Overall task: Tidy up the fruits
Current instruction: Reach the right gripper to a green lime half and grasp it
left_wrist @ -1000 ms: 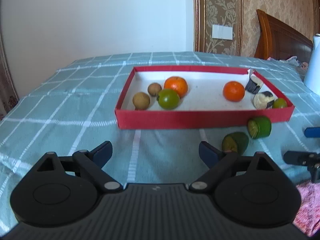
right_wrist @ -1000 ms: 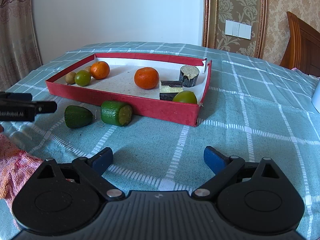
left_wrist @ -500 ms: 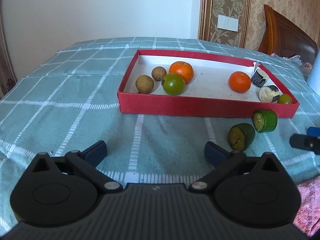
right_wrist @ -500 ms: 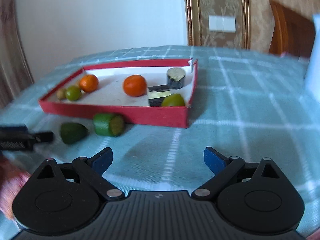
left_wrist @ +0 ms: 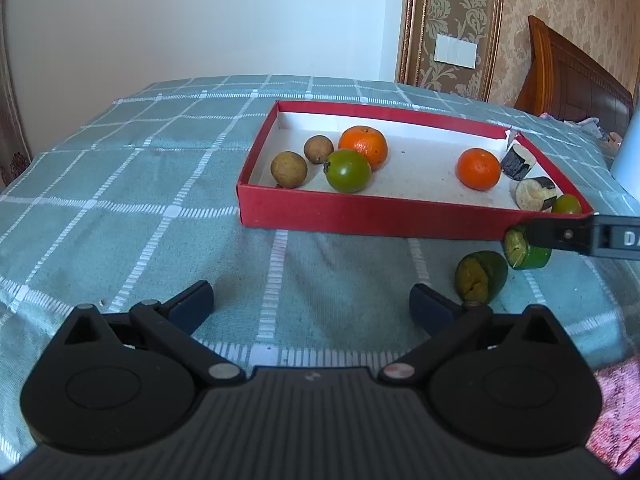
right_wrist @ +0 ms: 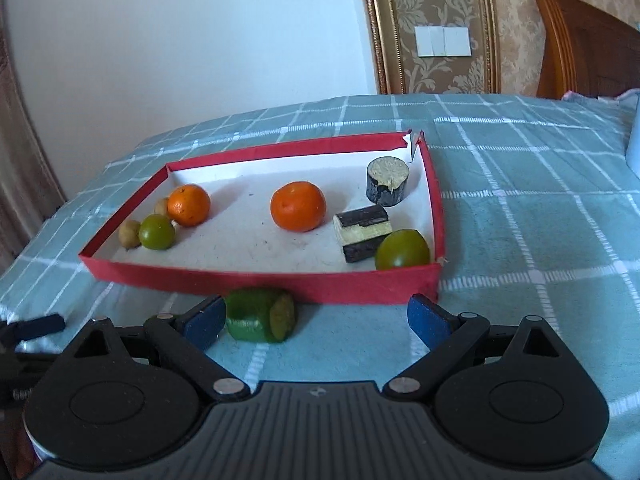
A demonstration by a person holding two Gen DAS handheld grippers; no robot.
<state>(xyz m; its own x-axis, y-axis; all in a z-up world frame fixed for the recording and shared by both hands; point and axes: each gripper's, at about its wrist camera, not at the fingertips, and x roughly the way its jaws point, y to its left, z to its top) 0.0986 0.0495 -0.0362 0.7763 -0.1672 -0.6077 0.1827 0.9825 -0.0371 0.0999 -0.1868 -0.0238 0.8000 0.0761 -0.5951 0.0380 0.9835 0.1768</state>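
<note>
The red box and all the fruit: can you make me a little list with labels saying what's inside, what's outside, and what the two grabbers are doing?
Box: red box on the checked cloth
Inside: two oranges, two green fruits, two brown fruits, two dark cut pieces
Outside: two green pieces in front of the box
Left gripper: open, empty
Right gripper: open, one green piece beside its left finger

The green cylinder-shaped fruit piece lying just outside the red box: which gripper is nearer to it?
Right. The right gripper is open with the green fruit piece just ahead, beside its left finger. The left gripper, also open, sits farther back over the checked cloth.
</note>
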